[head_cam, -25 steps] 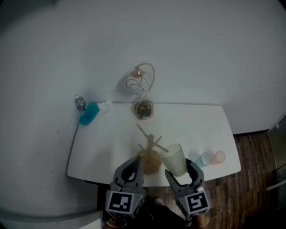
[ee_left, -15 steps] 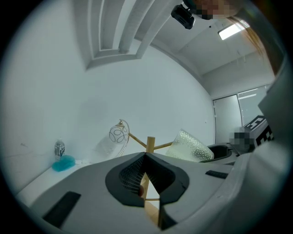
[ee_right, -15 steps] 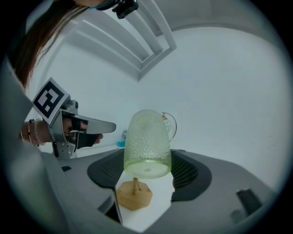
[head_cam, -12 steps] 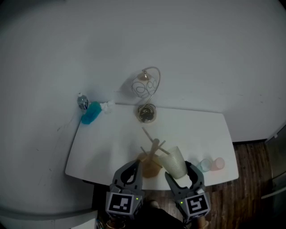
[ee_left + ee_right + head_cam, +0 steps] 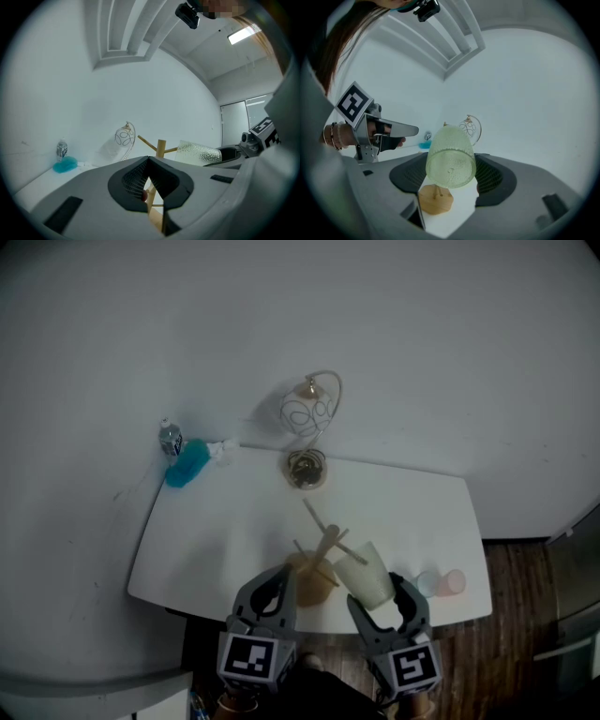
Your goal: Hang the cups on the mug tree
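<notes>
A wooden mug tree stands near the table's front edge, its base below the held cup. My right gripper is shut on a pale green dimpled cup, tipped with its mouth toward the tree's right peg. In the right gripper view the cup fills the space between the jaws of the right gripper. My left gripper hovers just left of the tree base, jaws closed and holding nothing. In the left gripper view the left gripper has the tree behind it.
Two small cups, blue and pink, sit at the white table's right front corner. A wire ornament stands at the back middle. A blue object and a small bottle lie at the back left corner. A wood floor shows on the right.
The head view has drifted slightly. The green cup stays in my right gripper beside the tree's right peg, a touch closer to it. The left gripper has kept its place.
</notes>
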`<state>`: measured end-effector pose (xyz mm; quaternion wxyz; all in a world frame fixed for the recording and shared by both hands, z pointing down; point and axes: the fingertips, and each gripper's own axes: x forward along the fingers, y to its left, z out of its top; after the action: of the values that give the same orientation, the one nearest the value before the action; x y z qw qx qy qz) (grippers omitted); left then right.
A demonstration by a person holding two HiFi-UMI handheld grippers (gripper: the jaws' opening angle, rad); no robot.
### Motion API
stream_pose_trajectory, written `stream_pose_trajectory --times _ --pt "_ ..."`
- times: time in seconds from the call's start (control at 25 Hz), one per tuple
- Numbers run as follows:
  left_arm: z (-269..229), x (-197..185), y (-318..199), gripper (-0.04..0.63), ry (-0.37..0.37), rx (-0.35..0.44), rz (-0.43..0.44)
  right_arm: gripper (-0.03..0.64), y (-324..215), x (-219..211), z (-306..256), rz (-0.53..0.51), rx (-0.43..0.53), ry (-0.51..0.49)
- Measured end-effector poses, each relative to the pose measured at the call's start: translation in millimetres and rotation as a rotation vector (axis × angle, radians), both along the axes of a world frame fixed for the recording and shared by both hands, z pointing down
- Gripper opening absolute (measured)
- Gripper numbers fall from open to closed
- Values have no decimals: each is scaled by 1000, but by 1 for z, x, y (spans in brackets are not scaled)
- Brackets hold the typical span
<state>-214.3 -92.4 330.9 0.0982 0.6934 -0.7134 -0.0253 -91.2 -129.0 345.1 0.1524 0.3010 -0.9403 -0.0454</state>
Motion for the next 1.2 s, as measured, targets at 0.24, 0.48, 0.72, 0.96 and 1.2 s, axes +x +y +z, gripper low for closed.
stream_pose_trajectory --times 0.24,0.48,0.72,0.96,1.2 --pt "4 -1 -1 0 -17 -11 6 308 1 0 -4 7 -4 3" --pt "9 -4 -1 0 -10 -22 3 308 -1 -3 -11 8 -3 -20" --pt "12 -7 0 0 -11 -22 1 308 -2 -4 -11 14 -6 -17" --pt "12 -11 1 0 -6 -19 -17 308 -6 -7 -11 15 -5 -15" --pt "12 -11 1 0 -4 -19 -17 308 -7 -9 -7 16 -28 3"
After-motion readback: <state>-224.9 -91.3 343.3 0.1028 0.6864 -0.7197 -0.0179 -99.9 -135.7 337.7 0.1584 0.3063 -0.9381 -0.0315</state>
